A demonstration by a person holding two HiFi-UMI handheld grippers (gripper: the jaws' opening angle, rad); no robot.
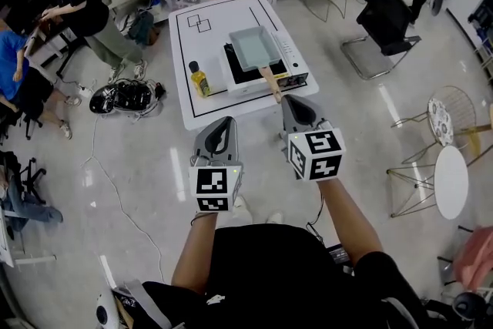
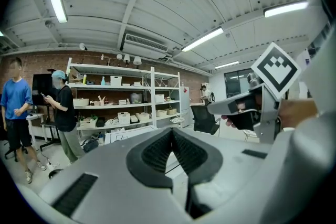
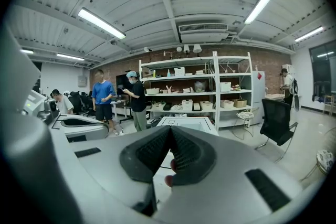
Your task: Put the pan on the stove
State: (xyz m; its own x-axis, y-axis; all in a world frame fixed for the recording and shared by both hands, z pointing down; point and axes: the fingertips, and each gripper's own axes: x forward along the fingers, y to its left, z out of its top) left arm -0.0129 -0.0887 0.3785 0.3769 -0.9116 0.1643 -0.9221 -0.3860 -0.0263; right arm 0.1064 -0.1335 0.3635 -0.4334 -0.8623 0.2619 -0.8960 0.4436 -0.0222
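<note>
Reaching the near table edge [image 1: 231, 112]: pan handle [image 1: 269, 79].

no readable words or numbers, only coded square markers on left gripper [image 1: 224, 123], right gripper [image 1: 293, 101]

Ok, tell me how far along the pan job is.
Done: the rectangular pan sits on the stove on the white table. In hand: nothing. The left tongs and right tongs are both shut and empty, off the pan. Left: nothing that shows.
</note>
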